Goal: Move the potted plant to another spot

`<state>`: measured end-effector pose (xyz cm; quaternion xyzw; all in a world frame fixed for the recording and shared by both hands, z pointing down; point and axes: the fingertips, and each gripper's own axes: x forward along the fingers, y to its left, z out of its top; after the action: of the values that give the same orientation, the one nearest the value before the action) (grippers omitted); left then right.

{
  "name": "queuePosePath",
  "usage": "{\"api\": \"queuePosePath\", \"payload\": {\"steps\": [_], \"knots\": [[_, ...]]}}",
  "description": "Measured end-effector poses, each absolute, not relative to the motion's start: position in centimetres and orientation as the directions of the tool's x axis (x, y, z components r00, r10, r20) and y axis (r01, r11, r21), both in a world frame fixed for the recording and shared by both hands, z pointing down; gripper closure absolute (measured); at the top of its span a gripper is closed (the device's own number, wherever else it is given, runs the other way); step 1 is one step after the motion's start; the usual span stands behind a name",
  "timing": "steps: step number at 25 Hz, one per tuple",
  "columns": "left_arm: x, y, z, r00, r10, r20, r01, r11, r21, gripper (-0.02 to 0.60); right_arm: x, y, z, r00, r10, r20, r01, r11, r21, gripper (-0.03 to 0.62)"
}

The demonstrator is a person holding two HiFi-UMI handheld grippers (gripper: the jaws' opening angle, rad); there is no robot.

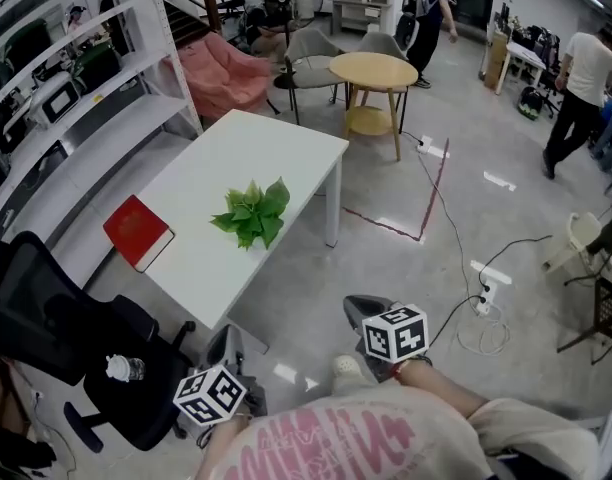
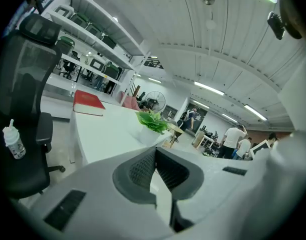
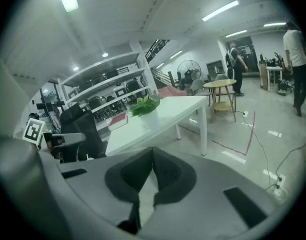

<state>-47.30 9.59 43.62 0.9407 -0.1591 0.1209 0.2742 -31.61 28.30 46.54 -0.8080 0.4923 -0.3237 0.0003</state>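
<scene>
Nothing of the task is showing as done yet: the plant is standing untouched and both grippers are hanging short of the table, well apart from it.

At the far left of the head view an office chair (image 1: 76,318) is standing by the table's near end, with a small bottle (image 1: 125,369) lying on its seat. A red book (image 1: 138,231) is lying on the white table (image 1: 236,148), overhanging its left edge, at about 9 o'clock from the plant.

The left gripper (image 1: 224,353) is hovering off the table's near end, at about 6 o'clock from the plant. In the left gripper view its jaws are pressing together with nothing between them (image 2: 155,154), and they are pointing across the tabletop toward the leaves.

The potted plant (image 1: 252,213) is sitting near the middle of the table, upright, closer to the right long edge than the left. Its pot is hidden under the foliage from above, but the gripper views are showing a pale pot beneath the leaves (image 2: 153,121).

The right gripper (image 1: 371,316) is hovering over the floor beyond the table's near right corner, at about 5 o'clock from the plant. Its jaws are also closed on nothing (image 3: 153,154).

What is remaining, by my judgement, is everything: opening the jaws, reaching the pot, gripping it, lifting, and setting it down elsewhere.
</scene>
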Motion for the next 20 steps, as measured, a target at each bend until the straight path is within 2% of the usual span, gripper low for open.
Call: {"api": "queuePosePath", "payload": {"steps": [14, 20], "knots": [[-40.2, 6.1, 42.3, 0.87, -0.4, 0.29, -0.493, -0.723, 0.483, 0.578, -21.0, 22.2, 44.5, 0.18, -0.865, 0.469, -0.866, -0.365, -0.341, 0.586], [-37.4, 5.2, 42.5, 0.85, -0.458, 0.262, -0.526, -0.696, 0.489, 0.578, -18.2, 20.2, 44.2, 0.087, -0.903, 0.422, -0.902, -0.252, -0.352, 0.586]]}}
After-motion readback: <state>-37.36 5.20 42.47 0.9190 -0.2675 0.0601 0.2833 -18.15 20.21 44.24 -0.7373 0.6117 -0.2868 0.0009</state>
